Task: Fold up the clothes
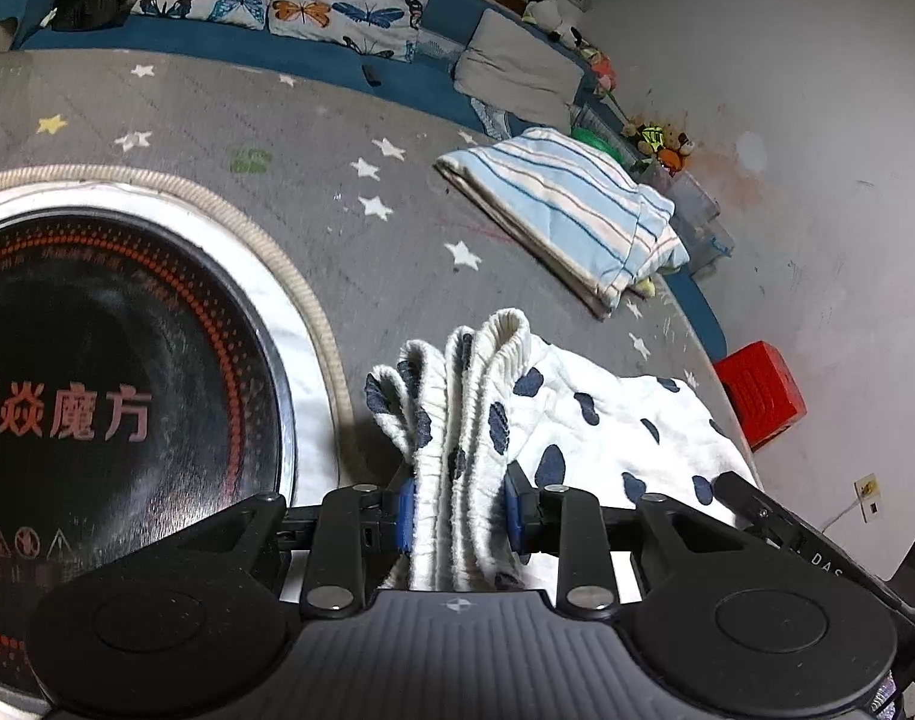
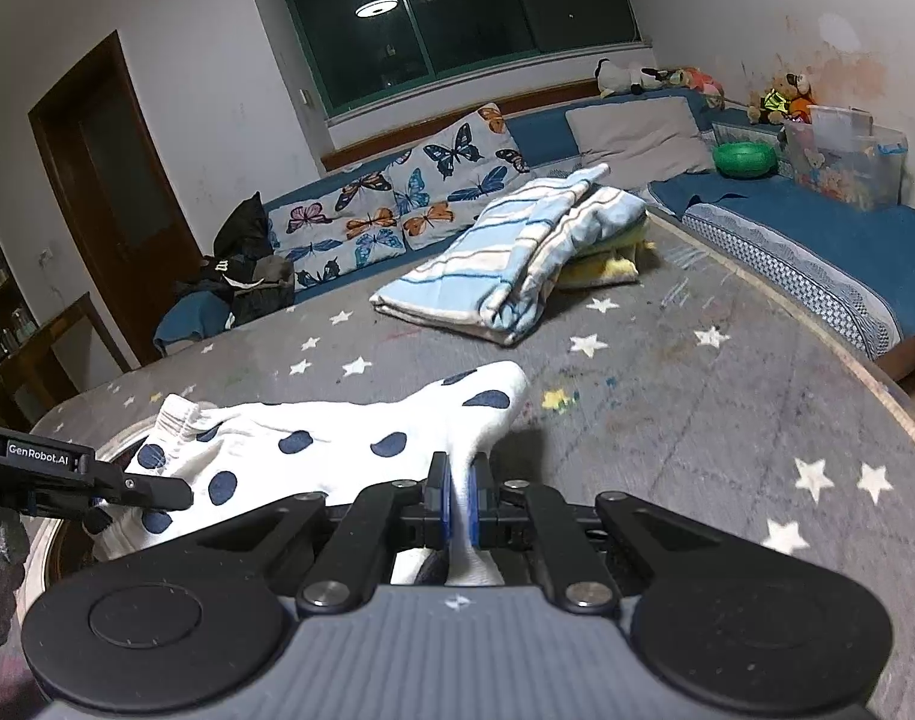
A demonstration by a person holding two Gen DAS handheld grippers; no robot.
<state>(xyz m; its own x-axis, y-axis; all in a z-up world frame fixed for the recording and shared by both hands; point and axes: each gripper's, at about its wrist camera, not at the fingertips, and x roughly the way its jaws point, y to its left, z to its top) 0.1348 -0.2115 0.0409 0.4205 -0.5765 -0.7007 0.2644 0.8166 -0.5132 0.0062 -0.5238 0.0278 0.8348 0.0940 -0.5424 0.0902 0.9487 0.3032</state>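
Left gripper (image 1: 460,513) bites the bunched elastic waistband of the white, navy-spotted cotton shorts (image 1: 577,414)!
Right gripper (image 2: 457,501) pinches their thin far edge; shorts stretch between both, over the grey star-print table cover (image 2: 667,396).

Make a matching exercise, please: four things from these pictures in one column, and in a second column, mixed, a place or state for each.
1. spotted garment
2. striped cloth
3. green bowl
4. red box

a. folded, farther back on the star-patterned table
b. on the blue cushion near the wall
c. pinched by both grippers
d. below the table's edge

Pairs: 1-c, 2-a, 3-b, 4-d
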